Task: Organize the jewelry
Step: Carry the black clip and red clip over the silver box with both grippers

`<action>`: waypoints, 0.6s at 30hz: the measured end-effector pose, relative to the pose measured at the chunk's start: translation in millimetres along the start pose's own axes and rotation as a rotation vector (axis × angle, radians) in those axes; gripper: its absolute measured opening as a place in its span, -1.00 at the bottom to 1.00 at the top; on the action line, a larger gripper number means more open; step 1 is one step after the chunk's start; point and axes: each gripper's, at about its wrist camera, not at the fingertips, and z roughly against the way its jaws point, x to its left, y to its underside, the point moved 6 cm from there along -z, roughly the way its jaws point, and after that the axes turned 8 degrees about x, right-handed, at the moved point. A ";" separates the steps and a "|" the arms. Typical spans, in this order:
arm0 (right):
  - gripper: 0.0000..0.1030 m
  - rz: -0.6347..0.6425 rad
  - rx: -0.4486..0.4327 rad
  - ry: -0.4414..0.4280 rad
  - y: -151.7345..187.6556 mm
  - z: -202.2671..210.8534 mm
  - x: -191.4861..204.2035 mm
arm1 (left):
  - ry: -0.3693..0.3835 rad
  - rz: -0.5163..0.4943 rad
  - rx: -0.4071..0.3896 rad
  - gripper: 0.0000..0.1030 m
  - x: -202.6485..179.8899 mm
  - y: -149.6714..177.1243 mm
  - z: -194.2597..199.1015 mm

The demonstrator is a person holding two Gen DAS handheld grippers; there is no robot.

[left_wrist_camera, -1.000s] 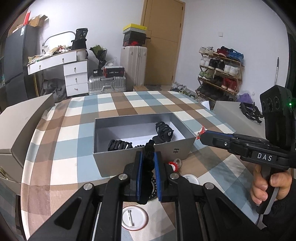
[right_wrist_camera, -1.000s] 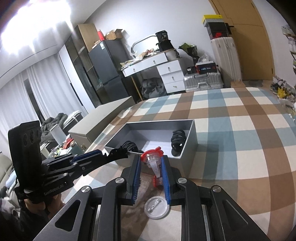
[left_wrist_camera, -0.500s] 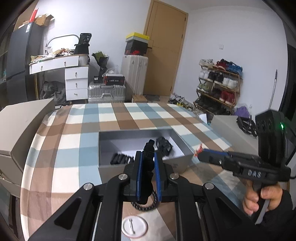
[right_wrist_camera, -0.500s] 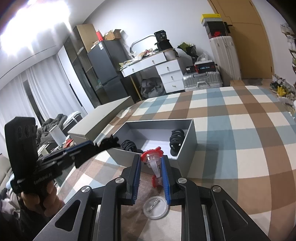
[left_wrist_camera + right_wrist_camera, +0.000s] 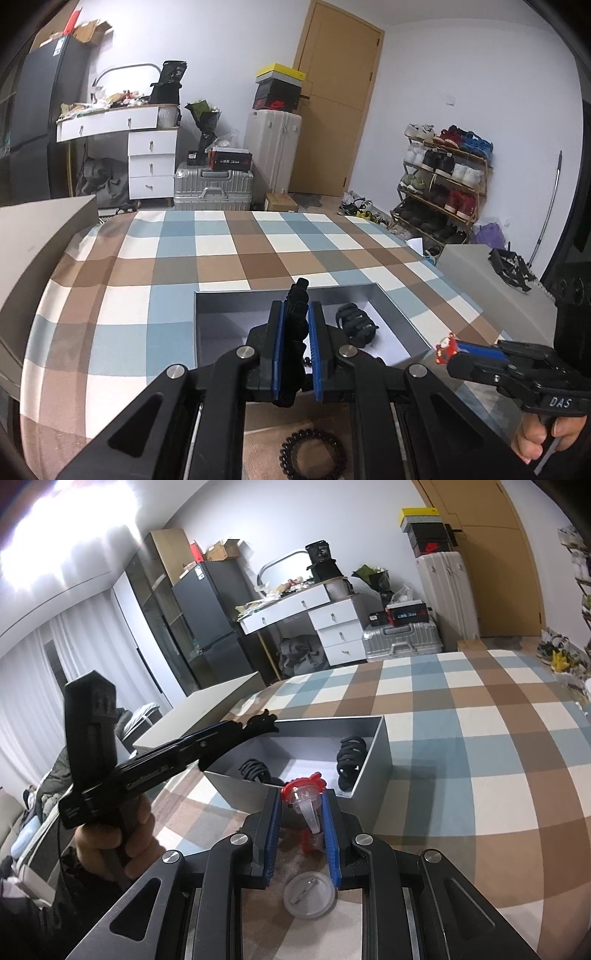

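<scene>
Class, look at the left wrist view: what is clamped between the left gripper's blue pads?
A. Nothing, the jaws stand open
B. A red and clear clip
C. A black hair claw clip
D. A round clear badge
C: the left gripper is shut on a black hair claw clip, whose tip pokes up over the grey box.

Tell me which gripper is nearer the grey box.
Left. The left gripper, clamping a black hair clip, reaches over the grey box; the right gripper, gripping a red-and-clear clip, stays just outside its near wall.
</scene>
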 end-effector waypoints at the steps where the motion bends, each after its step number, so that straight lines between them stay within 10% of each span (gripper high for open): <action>1: -0.59 -0.002 -0.001 -0.001 -0.2 -0.3 -0.3 | 0.001 0.006 0.000 -0.85 0.7 0.7 0.0; 18: -0.59 -0.032 0.065 0.047 -27.6 -45.6 3.1 | -0.023 0.026 0.046 -0.85 5.3 4.7 -13.9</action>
